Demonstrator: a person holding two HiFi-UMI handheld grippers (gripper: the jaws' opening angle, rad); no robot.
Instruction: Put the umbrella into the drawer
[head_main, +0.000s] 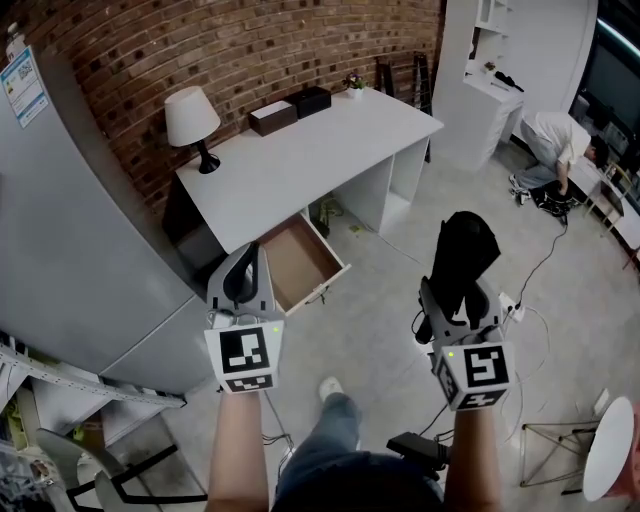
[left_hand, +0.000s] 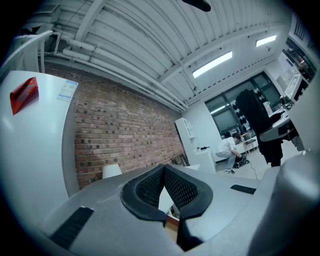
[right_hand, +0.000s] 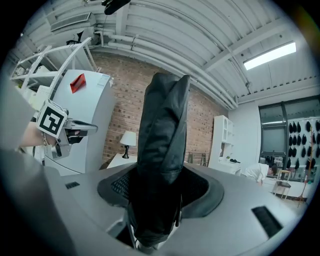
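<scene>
Head view, umbrella: a black folded umbrella (head_main: 466, 248) is held upright over the floor, right of the open drawer (head_main: 298, 262) and well apart from it; it is not yet in.
Right gripper (head_main: 458, 302): its jaws are pinched on the lower part of the umbrella, and the bulk of the cloth stands above them.
Handling: the umbrella is judged light, with soft cloth wrapped over a stiff core. The cloth may slide or bunch under the pads, so a hold on the firm lower body is preferred to one on loose folds.
Left gripper (head_main: 247, 272): its jaws are pressed together at the tips with nothing between them. It is carried near the drawer's front edge.
Drawer: it is pulled out from under the white desk (head_main: 310, 150), and its wooden bottom is seen bare.
Fit: a tilt to lie flat along the drawer will likely be needed.
Desk top: a white lamp (head_main: 192, 120) stands at the left end and two dark boxes (head_main: 290, 110) sit by the brick wall.
Far right: a person (head_main: 550, 140) is seen crouched.
</scene>
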